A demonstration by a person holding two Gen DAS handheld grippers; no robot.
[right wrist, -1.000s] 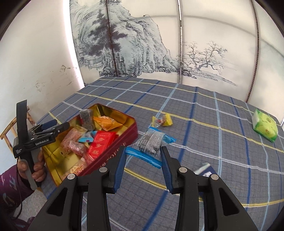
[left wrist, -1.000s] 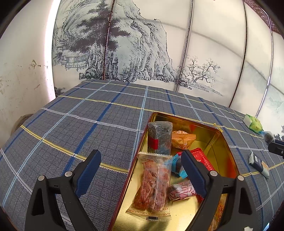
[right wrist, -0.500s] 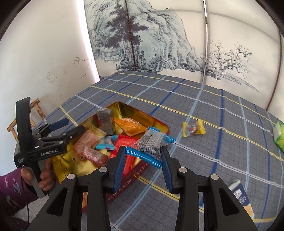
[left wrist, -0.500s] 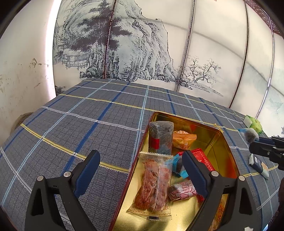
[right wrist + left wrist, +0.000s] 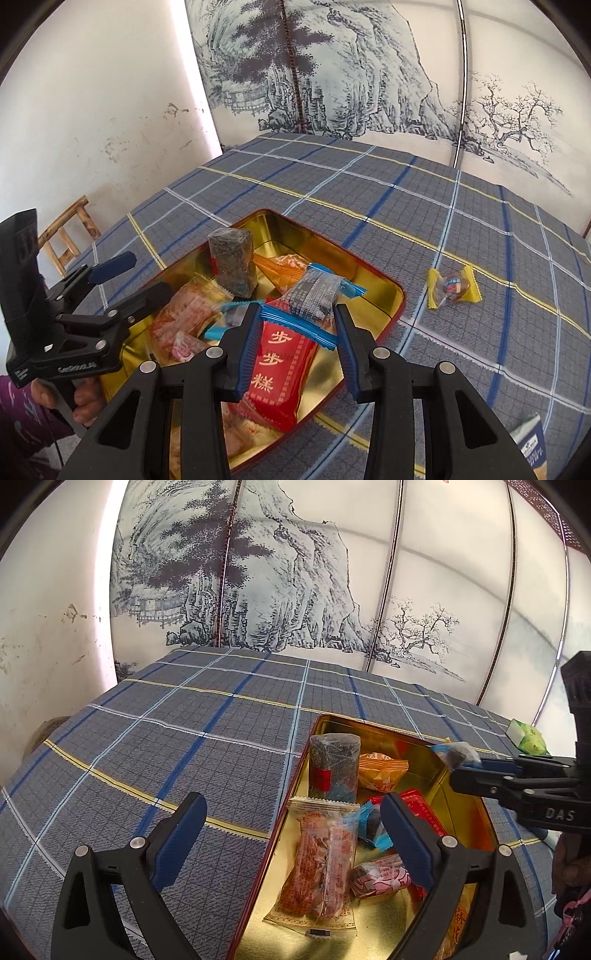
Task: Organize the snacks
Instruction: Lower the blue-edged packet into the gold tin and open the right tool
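Right gripper (image 5: 297,326) pitched down over the tin, filling the bottom centre of the right wrist view, its jaws pinching a blue-edged clear snack packet (image 5: 314,299). The packet is held above the tin's near right part, long axis running lower left to upper right in frame, tilted. Left gripper (image 5: 291,843) angled down at the bottom of the left wrist view, straddling the tin's left wall, jaws spread wide and opening, with nothing gripped; a hand (image 5: 79,400) in a purple sleeve holds its handle at lower left. Open gold tin (image 5: 373,291) on the plaid tablecloth (image 5: 369,192) holds an upright dark block snack (image 5: 232,266), an orange packet (image 5: 284,271), a red packet (image 5: 282,365), and a long clear pack of orange-red pieces (image 5: 321,867). A yellow-wrapped candy (image 5: 452,288) lies on the cloth right of the tin.
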